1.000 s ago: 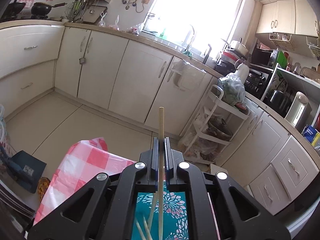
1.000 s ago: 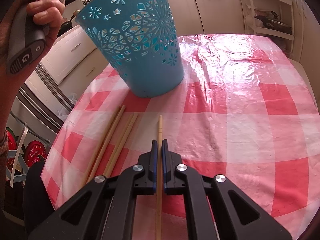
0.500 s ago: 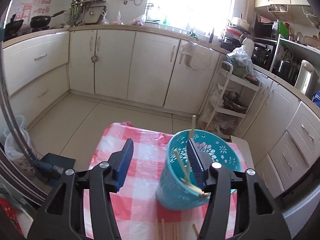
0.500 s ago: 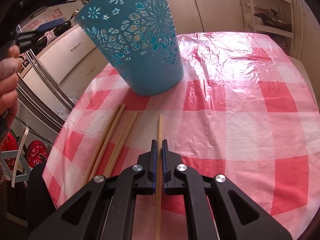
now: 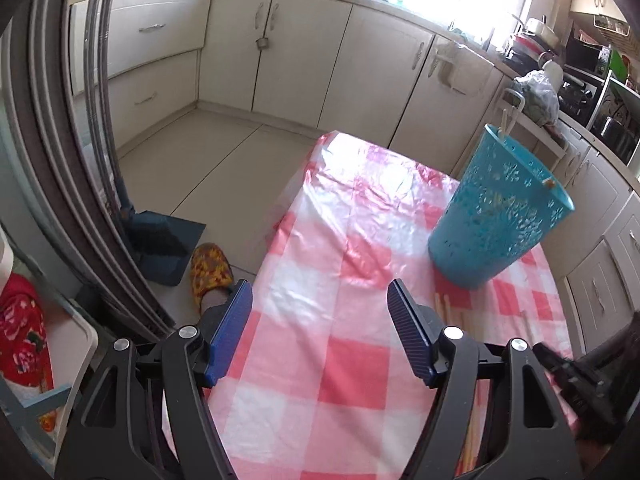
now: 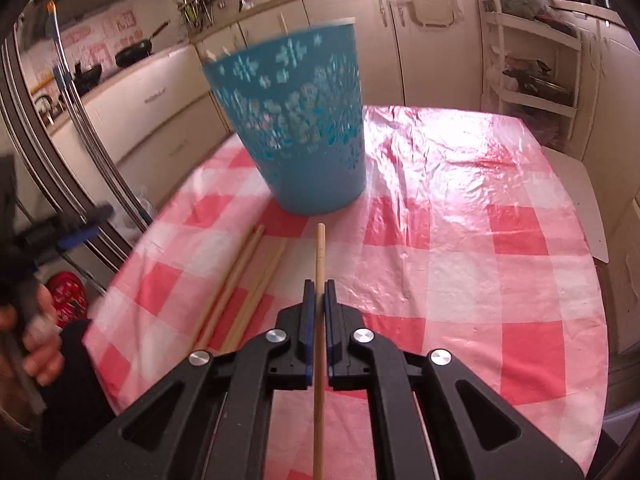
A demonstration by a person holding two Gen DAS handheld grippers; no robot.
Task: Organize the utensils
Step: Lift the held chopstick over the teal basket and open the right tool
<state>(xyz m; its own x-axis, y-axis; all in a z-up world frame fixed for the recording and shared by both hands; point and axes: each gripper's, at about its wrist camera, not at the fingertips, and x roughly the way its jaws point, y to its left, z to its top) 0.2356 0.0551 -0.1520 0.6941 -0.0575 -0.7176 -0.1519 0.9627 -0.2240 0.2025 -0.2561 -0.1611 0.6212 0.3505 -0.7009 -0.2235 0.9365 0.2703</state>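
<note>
The left gripper [image 5: 320, 312] held 1 chopstick a second ago; its jaws have just been opening and now stand wide with nothing between them, only checked tablecloth [image 5: 352, 360] showing in the gap. That chopstick looks delivered: pale tips poke above the rim of the blue basket [image 5: 500, 216], which sits at 2 o'clock from the left gripper. The gripper has pulled back and tilts down toward the table, probably heading for another stick. In the right wrist view, 4 loose chopsticks [image 6: 240, 280] lie at 10 o'clock from the right gripper [image 6: 319, 292], just short of the basket's base. The right gripper is pinched narrow on 1 held chopstick [image 6: 320, 248], pointing at 12 o'clock toward the basket, angled downward and lifted slightly.
</note>
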